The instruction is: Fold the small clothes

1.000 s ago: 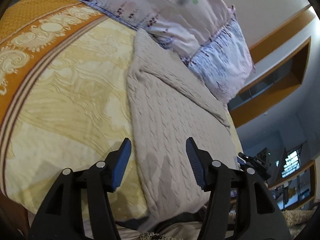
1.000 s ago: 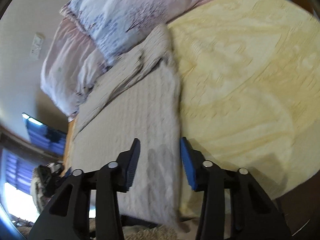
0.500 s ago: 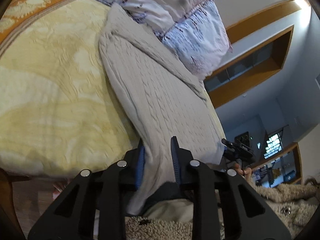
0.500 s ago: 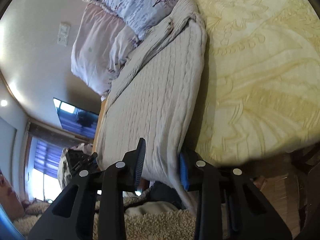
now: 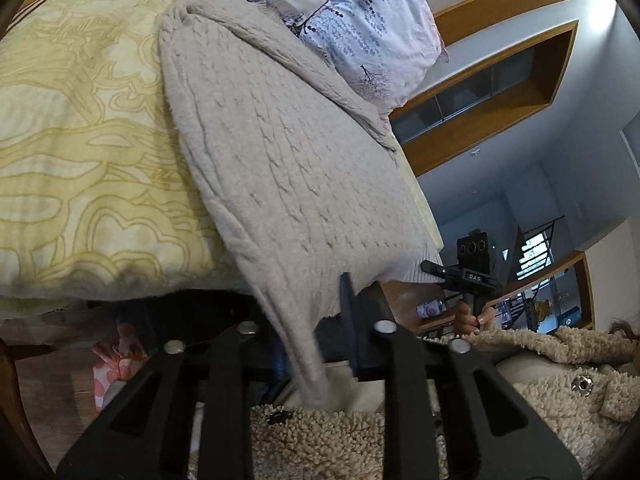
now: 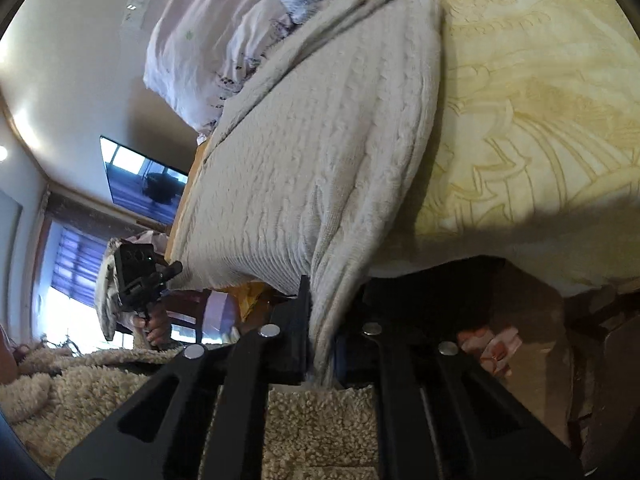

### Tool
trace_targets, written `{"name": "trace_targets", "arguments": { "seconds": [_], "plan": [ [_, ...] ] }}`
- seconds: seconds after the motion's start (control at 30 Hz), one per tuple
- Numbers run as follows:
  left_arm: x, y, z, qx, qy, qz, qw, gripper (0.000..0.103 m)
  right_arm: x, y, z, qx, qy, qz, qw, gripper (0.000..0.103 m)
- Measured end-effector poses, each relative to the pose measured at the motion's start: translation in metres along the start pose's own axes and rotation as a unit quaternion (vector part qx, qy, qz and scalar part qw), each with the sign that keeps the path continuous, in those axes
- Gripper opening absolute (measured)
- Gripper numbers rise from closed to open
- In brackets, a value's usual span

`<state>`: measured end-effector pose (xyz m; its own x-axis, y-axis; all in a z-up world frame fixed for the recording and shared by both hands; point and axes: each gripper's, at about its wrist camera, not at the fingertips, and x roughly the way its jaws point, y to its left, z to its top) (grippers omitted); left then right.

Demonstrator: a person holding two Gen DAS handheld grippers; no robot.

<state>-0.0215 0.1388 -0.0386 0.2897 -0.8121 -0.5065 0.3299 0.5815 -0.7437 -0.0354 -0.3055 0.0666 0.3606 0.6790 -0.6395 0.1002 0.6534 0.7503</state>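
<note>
Beyond sweater (image 6: 320, 160) | right view: television (image 6: 144, 184) | left view: wall niche (image 5: 492, 92)

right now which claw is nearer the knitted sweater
Neither, it's a tie: the left claw is closing with the sweater hem between its pads, and the right claw is shut on the hem too.

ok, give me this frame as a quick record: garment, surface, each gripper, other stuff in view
garment: beige cable-knit sweater, lying on the bed, near hem hanging off the edge
surface: yellow patterned bedspread
left gripper: closing, fingers on one hem corner
right gripper: shut on the other hem corner
behind sweater: floral pillows
person: fleece jacket below the grippers
fold: not yet started
</note>
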Motion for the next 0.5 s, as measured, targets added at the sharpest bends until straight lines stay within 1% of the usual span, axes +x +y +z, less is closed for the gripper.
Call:
{"name": "trace_targets", "arguments": {
  "seconds": [0.07,0.17,0.3,0.37,0.43,0.5],
  "plan": [
    [-0.002,-0.002,0.001,0.004,-0.003,0.002,1.0,0.008,-0.001,0.007,0.002,-0.018,-0.009,0.0,1.0,0.009],
    [-0.006,-0.006,0.005,0.013,-0.012,0.008,0.9998,0.006,-0.009,0.017,0.008,-0.042,-0.033,0.005,0.999,0.009],
    [-0.02,-0.009,0.013,0.021,-0.041,0.016,0.9988,0.006,-0.029,0.024,0.016,-0.061,-0.093,0.008,0.994,0.008],
    [-0.029,-0.012,0.021,0.024,-0.063,0.022,0.9975,0.006,-0.041,0.025,0.022,-0.062,-0.135,0.006,0.989,0.008],
    [-0.037,-0.015,0.031,0.026,-0.084,0.029,0.9957,0.006,-0.049,0.028,0.03,-0.064,-0.172,-0.003,0.983,0.008],
    [-0.043,-0.021,0.043,0.029,-0.102,0.041,0.9935,0.006,-0.053,0.033,0.038,-0.065,-0.198,-0.016,0.978,0.008]
  ]
}}
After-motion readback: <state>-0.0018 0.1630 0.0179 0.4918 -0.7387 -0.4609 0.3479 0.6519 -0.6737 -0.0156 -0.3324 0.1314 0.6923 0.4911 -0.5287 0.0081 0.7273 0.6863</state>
